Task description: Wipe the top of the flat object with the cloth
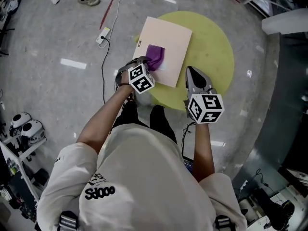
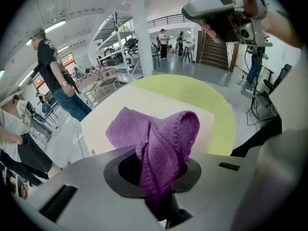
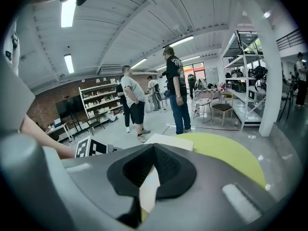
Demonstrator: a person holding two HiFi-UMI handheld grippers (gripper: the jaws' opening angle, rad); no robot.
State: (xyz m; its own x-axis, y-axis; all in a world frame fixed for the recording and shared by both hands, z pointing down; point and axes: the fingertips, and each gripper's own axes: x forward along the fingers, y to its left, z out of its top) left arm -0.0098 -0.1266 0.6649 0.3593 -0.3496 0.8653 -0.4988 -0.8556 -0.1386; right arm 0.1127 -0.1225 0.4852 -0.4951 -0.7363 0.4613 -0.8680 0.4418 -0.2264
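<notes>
A purple cloth (image 1: 155, 56) lies bunched on the near left part of a beige flat board (image 1: 171, 35). The board rests on a round yellow-green table (image 1: 214, 47). My left gripper (image 1: 148, 65) is shut on the cloth's near edge. In the left gripper view the cloth (image 2: 163, 136) rises folded out of the left gripper (image 2: 161, 182), over the board (image 2: 110, 112). My right gripper (image 1: 190, 71) hovers over the table's near edge, right of the board, shut with nothing in it. In the right gripper view the right gripper (image 3: 147, 182) points at the board (image 3: 171, 141).
A power strip (image 1: 102, 35) and its cable lie on the grey floor left of the table. Several people (image 3: 177, 88) stand beyond the table, near shelving (image 3: 250, 81). White round items (image 1: 25, 125) sit on a rack at the far left.
</notes>
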